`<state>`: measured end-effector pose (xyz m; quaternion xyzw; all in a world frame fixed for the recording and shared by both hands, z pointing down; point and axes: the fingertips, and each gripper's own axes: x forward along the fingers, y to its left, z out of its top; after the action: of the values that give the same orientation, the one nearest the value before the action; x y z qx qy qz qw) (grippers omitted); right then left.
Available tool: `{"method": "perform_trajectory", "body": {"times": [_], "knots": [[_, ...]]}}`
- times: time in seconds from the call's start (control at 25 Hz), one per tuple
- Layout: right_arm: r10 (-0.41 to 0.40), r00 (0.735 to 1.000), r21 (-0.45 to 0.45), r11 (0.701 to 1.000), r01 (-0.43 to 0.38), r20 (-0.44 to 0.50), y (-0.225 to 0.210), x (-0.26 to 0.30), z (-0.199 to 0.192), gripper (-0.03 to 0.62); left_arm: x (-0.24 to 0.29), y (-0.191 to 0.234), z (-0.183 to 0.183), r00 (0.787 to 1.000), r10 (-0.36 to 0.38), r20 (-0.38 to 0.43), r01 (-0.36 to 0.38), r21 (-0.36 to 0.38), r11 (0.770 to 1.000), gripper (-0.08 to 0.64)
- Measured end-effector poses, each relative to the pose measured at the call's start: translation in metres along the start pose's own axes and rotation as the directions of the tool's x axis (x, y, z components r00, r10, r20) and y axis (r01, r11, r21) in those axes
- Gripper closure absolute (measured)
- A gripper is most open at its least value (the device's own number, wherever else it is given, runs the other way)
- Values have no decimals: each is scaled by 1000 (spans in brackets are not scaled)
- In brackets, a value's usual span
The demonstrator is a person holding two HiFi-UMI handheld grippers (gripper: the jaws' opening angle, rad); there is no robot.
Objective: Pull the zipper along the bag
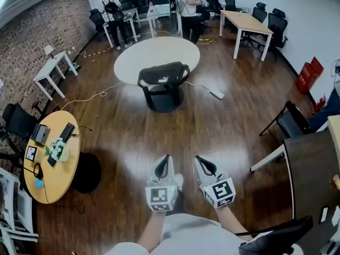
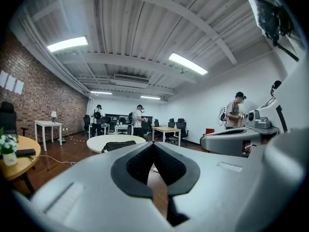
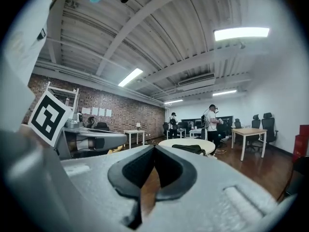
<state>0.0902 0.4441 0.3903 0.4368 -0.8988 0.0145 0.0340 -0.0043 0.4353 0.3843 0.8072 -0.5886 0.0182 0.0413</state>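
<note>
Standing well apart from the work, the person holds both tools low at the bottom centre of the head view. The left gripper (image 1: 167,157) has its jaws pressed together on nothing, and the right gripper (image 1: 198,158) is likewise closed and empty. The black bag (image 1: 163,74) lies on the near edge of the round white desk (image 1: 127,62), in the upper middle of that frame, with bare wooden floor between it and the person.

The bag looks soft and slack, probably light, so it is likely to slide or bunch up when the zipper is dragged. A sensible hold would be one gripper pinching the fabric by the zipper's end and the other on the small pull tab. Neither tab nor zipper line can be made out from here.

Only the head view shows the gap to cross and both grippers together. Each gripper view shows the bag side-on as a low, sagging shape, plus the ceiling lights.
</note>
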Motion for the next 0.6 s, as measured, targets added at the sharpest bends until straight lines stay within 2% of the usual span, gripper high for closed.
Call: {"method": "perform_trajectory", "body": {"times": [0.16,0.32,0.44,0.6], "knots": [[-32,999,-16,999,31,-30,-44,85,3,601,85,49,10,1000,-31,5,31,-7,1000,555],[-64,998,-89,994,62,-18,-86,169,27,601,163,103,20,999,-49,9,49,7,999,555],[-101,995,-96,990,100,-7,-121,223,39,600,217,134,30,997,-72,13,72,13,997,555],[-118,993,-82,990,116,-14,-143,272,38,601,273,167,28,996,-85,-24,86,38,996,555]]}}
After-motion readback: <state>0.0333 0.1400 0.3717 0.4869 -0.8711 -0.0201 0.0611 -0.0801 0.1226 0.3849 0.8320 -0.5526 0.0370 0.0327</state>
